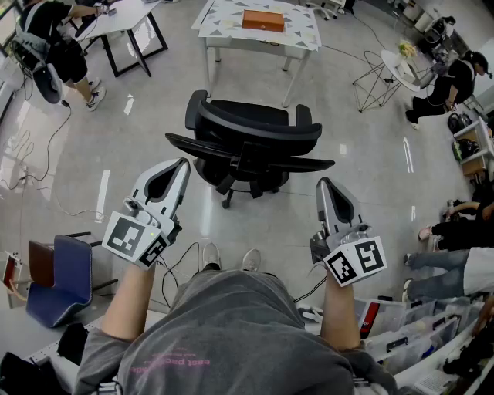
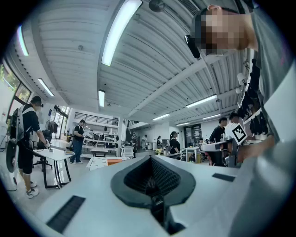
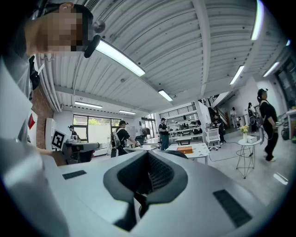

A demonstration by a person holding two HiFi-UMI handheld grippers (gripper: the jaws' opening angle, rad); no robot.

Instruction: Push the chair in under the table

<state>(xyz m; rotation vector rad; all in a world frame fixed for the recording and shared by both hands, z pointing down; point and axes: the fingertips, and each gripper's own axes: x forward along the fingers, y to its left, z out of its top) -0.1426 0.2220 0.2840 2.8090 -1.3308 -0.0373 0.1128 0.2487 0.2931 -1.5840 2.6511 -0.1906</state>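
Observation:
A black office chair point(image 1: 247, 143) stands on the grey floor in the head view, its backrest toward me and its seat facing the white table point(image 1: 297, 35) beyond it. An orange box point(image 1: 263, 20) lies on that table. A stretch of floor separates chair and table. My left gripper point(image 1: 183, 163) is held level just left of the backrest, shut and empty. To the right of the chair, my right gripper point(image 1: 323, 183) is also shut with nothing in it. Neither touches the chair. The right gripper view shows the table point(image 3: 196, 149) far ahead past its closed jaws.
A blue chair point(image 1: 58, 278) stands at my lower left, with cables on the floor nearby. A wire-legged side table point(image 1: 382, 77) is at upper right and a black-legged table point(image 1: 123, 19) at upper left. People stand or sit around the room's edges. Bins point(image 1: 417, 332) line the lower right.

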